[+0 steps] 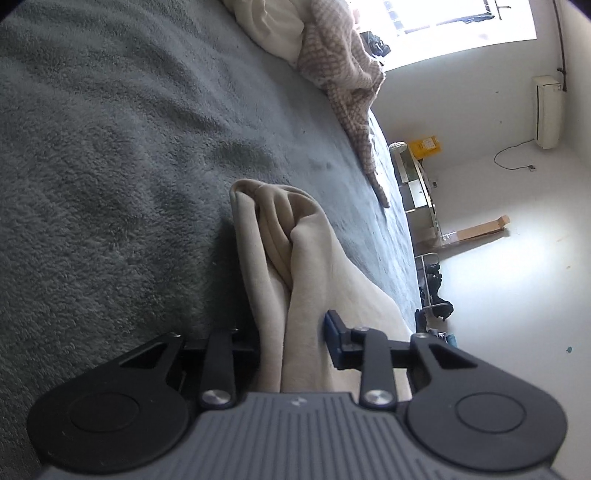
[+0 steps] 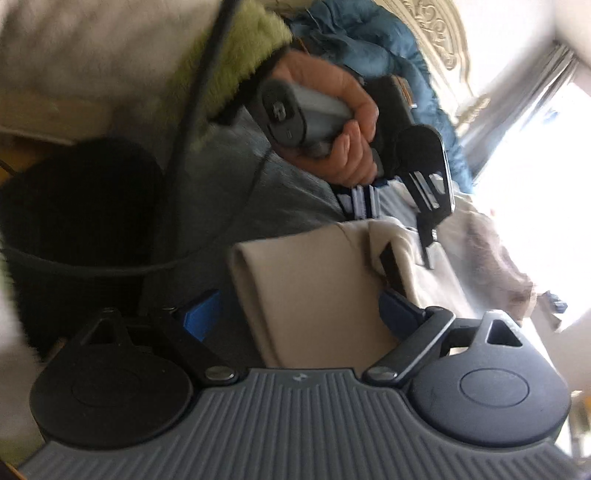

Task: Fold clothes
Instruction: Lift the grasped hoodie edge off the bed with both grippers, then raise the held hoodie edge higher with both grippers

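On the grey blanket, left fingers pinch beige cloth; right fingers gape.

The left tongs are nipped onto a bunched ridge of beige cloth, which runs forward over the grey fleece-covered bed. Farther along the bed lies a checked pinkish garment beside something white. A bright window glares beyond.
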Demonstrator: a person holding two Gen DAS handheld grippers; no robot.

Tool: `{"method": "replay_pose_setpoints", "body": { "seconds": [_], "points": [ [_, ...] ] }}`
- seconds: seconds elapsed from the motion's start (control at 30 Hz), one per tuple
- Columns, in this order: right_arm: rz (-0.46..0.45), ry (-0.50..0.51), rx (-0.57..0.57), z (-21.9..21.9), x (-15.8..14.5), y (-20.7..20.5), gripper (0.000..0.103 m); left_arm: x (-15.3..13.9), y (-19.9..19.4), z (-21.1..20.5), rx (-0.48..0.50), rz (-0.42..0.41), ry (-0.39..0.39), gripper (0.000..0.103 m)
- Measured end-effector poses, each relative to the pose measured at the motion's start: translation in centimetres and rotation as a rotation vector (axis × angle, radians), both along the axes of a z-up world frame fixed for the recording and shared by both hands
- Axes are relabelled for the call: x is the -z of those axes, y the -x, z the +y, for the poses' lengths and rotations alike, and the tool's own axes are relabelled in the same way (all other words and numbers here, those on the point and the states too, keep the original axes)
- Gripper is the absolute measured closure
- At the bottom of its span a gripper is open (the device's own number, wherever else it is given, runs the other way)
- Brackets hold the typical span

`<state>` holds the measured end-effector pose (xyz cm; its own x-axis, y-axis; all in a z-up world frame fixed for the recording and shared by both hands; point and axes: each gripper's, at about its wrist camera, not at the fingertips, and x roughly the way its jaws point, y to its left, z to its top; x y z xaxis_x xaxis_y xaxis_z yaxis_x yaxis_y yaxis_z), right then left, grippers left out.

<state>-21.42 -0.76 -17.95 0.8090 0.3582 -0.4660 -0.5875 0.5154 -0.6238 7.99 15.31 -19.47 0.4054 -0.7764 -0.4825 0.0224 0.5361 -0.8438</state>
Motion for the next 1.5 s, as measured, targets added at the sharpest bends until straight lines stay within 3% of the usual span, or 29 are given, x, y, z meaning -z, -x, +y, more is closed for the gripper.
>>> {"method": "replay_pose_setpoints", "body": {
  "seconds": [0.3,0.47,0.67,0.8,0.97,1.13,1.27,1.33,1.37,1.5],
  "points": [
    [-0.088,-0.059,0.123,-0.9,-1.0,-0.4,0.012,0.9,-1.0,-0.3,0.006,0.030,0.020,0.070],
    [-0.092,-0.027,0.063,-0.6,-0.2,0.9,0.012,1.4,-1.7,-0.5,-0.004,0.067,0.051,0.070],
    [-0.104,-0.061,0.046,0.6,0.5,0.3,0.012,1.8,-2.3,-0.6,-0.015,0.134,0.099,0.066],
    [-0.182,-0.029,0.088,1.0,1.3,-0.4,0.012,1.8,-2.4,-0.8,-0.011,0.142,0.103,0.066],
    [-0.268,-0.051,0.187,-1.4,-0.1,-0.6,0.012,2.3,-2.6,-0.7,-0.007,0.146,0.108,0.068],
    [-0.224,-0.061,0.248,-2.8,-0.5,-2.7,0.011,2.5,-2.8,-0.9,-0.007,0.132,0.105,0.069],
    [-0.168,-0.095,0.276,-3.5,-1.5,-4.4,0.012,2.8,-2.4,-0.9,-0.020,0.107,0.102,0.076],
    [-0.134,-0.121,0.284,-3.8,-2.4,-5.4,0.020,2.4,-1.9,-1.3,-0.030,0.069,0.071,0.081],
    [-0.107,-0.143,0.288,-4.2,-2.9,-5.7,0.036,2.0,-1.6,-1.5,-0.035,0.045,0.048,0.084],
    [-0.064,-0.202,0.298,-4.5,-3.9,-6.1,0.069,0.3,-0.3,-2.2,-0.077,-0.027,-0.025,0.087]
  ]
}}
